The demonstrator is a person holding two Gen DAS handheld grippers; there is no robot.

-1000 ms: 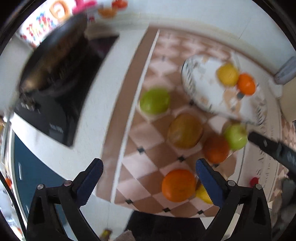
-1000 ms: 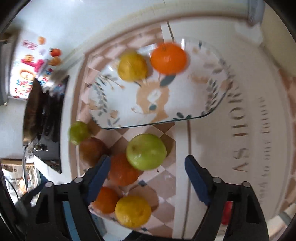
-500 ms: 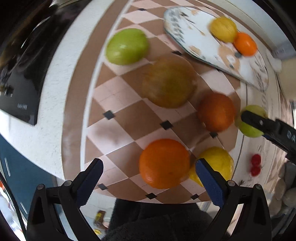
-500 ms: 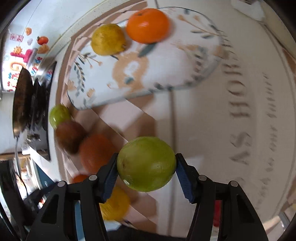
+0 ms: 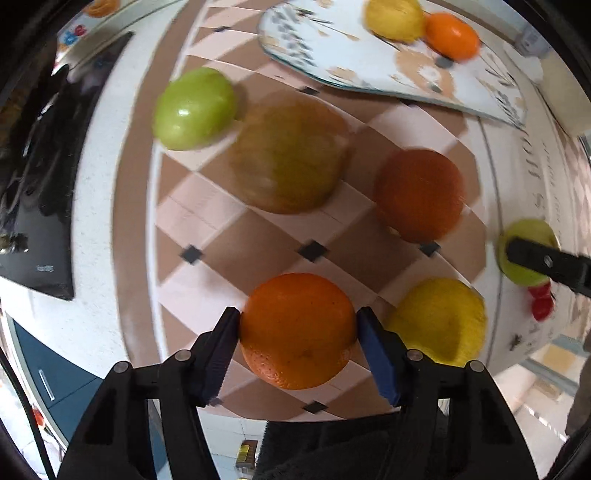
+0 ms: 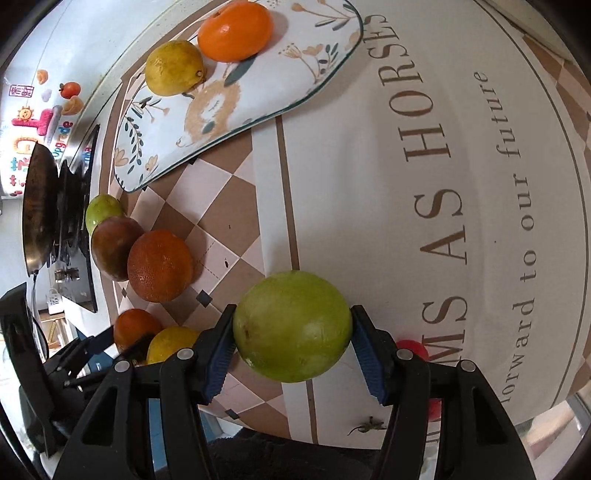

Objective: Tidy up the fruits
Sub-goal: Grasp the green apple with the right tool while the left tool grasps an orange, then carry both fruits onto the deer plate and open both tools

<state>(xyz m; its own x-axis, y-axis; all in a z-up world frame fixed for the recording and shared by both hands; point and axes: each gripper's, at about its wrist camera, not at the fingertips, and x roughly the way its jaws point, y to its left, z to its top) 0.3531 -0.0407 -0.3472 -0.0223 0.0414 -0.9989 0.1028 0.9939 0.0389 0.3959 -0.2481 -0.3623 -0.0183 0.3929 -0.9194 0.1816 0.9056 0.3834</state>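
My left gripper (image 5: 298, 332) is shut on an orange (image 5: 297, 330) at the near edge of the checkered mat. My right gripper (image 6: 291, 332) is shut on a green apple (image 6: 292, 325), which also shows at the right of the left wrist view (image 5: 526, 254). A patterned plate (image 6: 236, 96) at the back holds a yellow lemon (image 6: 173, 68) and an orange (image 6: 234, 29). Loose on the mat lie another green apple (image 5: 194, 109), a brownish mango (image 5: 290, 153), a dark orange (image 5: 419, 194) and a yellow lemon (image 5: 437, 321).
A black stove (image 5: 37, 155) with a pan (image 6: 38, 206) stands to the left. The mat (image 6: 461, 184) with brown lettering covers the counter to the right. A small red object (image 5: 541, 301) lies near the right apple. The counter's front edge is just below the grippers.
My left gripper has moved forward and shut on the near orange. My right gripper still holds the green apple and the view has come closer to the mat.
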